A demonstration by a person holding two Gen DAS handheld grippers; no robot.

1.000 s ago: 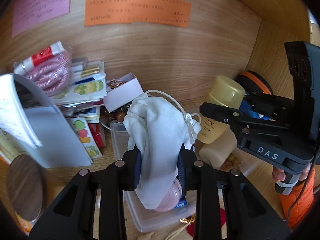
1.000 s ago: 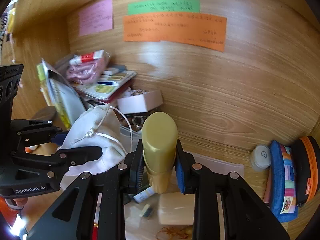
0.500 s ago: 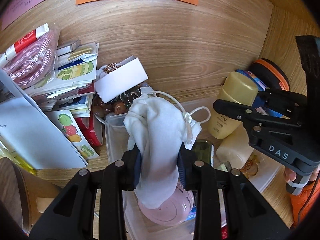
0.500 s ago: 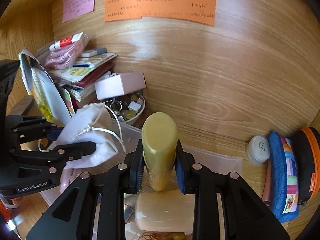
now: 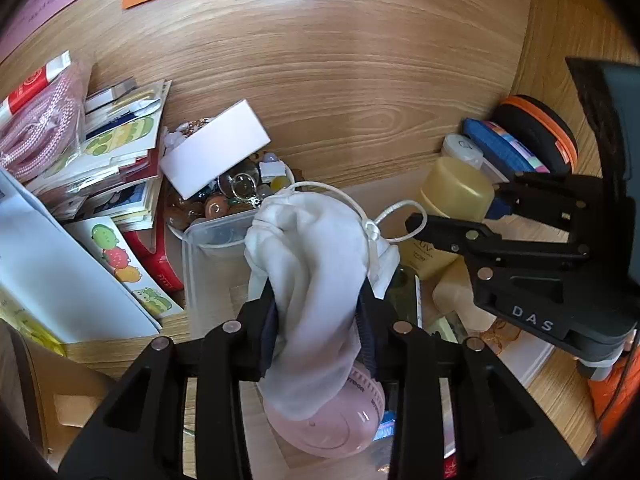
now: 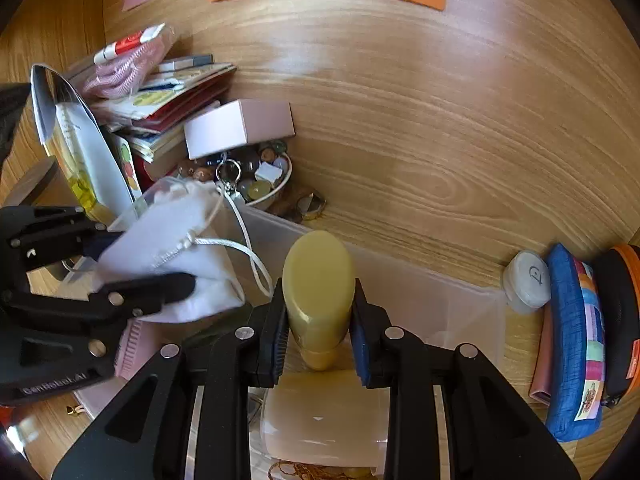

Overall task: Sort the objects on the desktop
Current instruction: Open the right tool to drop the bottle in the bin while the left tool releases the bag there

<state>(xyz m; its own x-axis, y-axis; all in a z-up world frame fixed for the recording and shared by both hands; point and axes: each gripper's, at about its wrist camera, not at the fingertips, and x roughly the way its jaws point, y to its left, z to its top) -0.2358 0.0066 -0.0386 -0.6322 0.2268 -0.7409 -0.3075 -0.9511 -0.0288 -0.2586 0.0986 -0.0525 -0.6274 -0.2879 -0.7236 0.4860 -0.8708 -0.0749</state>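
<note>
My left gripper (image 5: 318, 322) is shut on a white drawstring pouch (image 5: 316, 264) and holds it over a clear plastic bin (image 5: 200, 240). The pouch also shows in the right wrist view (image 6: 172, 248). My right gripper (image 6: 318, 332) is shut on a yellow UV lotion bottle (image 6: 318, 280), upright over the same bin (image 6: 420, 296). The bottle shows in the left wrist view (image 5: 452, 196) with the right gripper (image 5: 476, 240) around it. A pink round fan (image 5: 328, 424) and a cream bottle (image 6: 324, 420) lie in the bin below.
A bowl of beads and keyrings (image 6: 248, 176) with a white box (image 6: 240, 124) on it stands behind the bin. Stacked books and a pink cable pack (image 5: 36, 120) lie left. A blue pouch (image 6: 572, 340), white jar (image 6: 528, 280) and black-orange case (image 6: 620, 320) stand right.
Both grippers have moved forward and down toward the clear bin with the pouch and the bottle still held. The wall notes have slid up out of view.
</note>
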